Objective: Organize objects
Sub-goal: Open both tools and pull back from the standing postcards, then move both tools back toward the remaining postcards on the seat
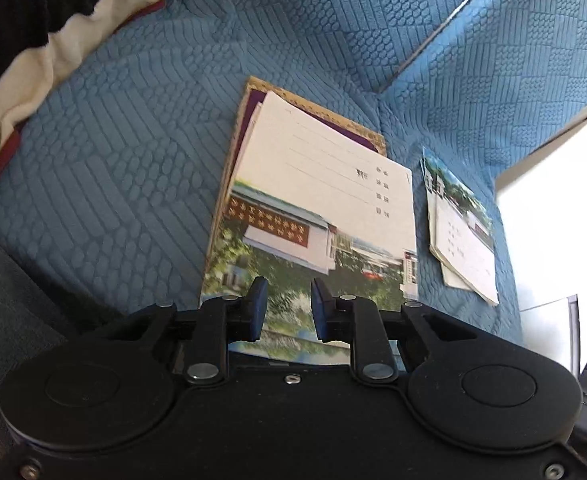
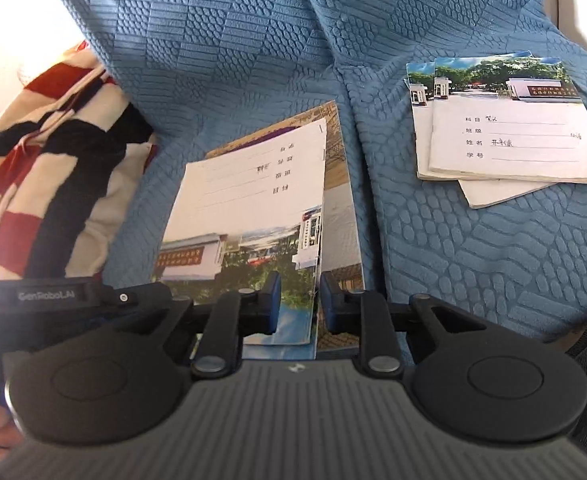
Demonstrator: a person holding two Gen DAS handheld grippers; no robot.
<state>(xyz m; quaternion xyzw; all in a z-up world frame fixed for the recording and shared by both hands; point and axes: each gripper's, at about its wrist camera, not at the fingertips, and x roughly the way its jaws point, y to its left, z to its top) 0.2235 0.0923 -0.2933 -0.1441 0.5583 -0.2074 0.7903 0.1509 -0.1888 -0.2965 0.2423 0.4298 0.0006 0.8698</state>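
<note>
Blue quilted fabric was seen covering a sofa [image 1: 133,160], its seat and backrest both stitched in brick and pebble patterns. Against the seat's left end a striped cloth [image 2: 53,152] in red, black and cream was bunched up.

In the middle of the seat a stack of notebooks [image 1: 325,200] was laid. A white-and-photo cover was turned uppermost, with its printed lines upside down to both cameras. Beneath it a purple cover and a brown patterned one were partly shown. To the right, well apart from that stack, a smaller pile of notebooks [image 2: 513,132] was spread slightly askew, and a photo of a gate and trees was printed across the top of each cover.

The left tool [image 1: 288,294] was held over the near edge of the top notebook in the middle stack. Its blue pads were set narrowly apart and nothing was clamped. The right tool [image 2: 299,292] was held at the near right corner of the same notebook. The cover's edge was lined up with the narrow gap between its pads, which were not seen pressing on it.
</note>
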